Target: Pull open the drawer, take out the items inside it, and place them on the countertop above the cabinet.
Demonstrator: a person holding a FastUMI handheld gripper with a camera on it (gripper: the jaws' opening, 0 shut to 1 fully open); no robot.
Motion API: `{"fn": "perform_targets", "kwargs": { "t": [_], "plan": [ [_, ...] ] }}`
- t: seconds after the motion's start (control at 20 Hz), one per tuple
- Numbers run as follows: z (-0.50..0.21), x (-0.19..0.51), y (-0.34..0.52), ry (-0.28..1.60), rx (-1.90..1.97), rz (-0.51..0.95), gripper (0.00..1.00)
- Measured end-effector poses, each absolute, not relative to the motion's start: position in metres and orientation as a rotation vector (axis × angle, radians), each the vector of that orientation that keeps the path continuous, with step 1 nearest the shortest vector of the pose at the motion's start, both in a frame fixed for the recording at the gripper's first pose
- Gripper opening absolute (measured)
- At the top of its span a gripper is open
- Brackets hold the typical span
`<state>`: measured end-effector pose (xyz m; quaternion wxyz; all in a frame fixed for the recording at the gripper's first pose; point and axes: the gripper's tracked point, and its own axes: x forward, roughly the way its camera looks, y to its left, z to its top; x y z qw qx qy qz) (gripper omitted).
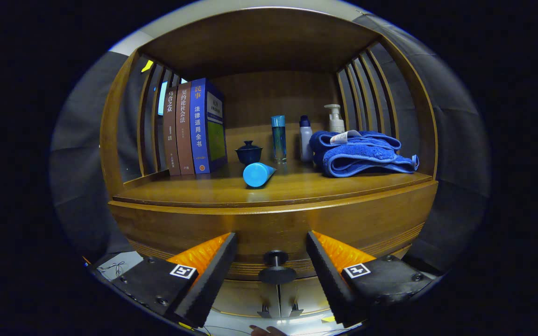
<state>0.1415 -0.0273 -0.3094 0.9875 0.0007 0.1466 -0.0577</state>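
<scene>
A wooden cabinet stands straight ahead, its drawer front (273, 228) shut below the countertop (203, 191). A dark round knob (276, 270) sticks out of the drawer front, right between my fingers. My gripper (272, 254) is open, one finger on each side of the knob with a gap to both. Whatever lies inside the drawer is hidden. On the countertop a light blue tube (258, 174) lies on its side near the front edge.
On the countertop stand three books (194, 128) at the left, a small dark lidded cup (249, 152), a teal bottle (278, 138), a white bottle (305, 138), a pump bottle (336, 119) and a folded blue towel (360, 154). Slatted wooden sides and a wooden top enclose the shelf.
</scene>
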Motion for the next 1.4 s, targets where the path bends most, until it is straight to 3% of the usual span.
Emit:
{"fn": "perform_targets", "kwargs": {
  "t": [0.4,1.1,1.4],
  "plan": [
    [-0.279,0.121,-0.020,0.301,-0.048,-0.093,0.99],
    [-0.058,0.056,0.016,0.118,-0.041,0.006,0.99],
    [-0.008,0.019,0.023,0.094,-0.079,-0.007,0.99]
  ]
}}
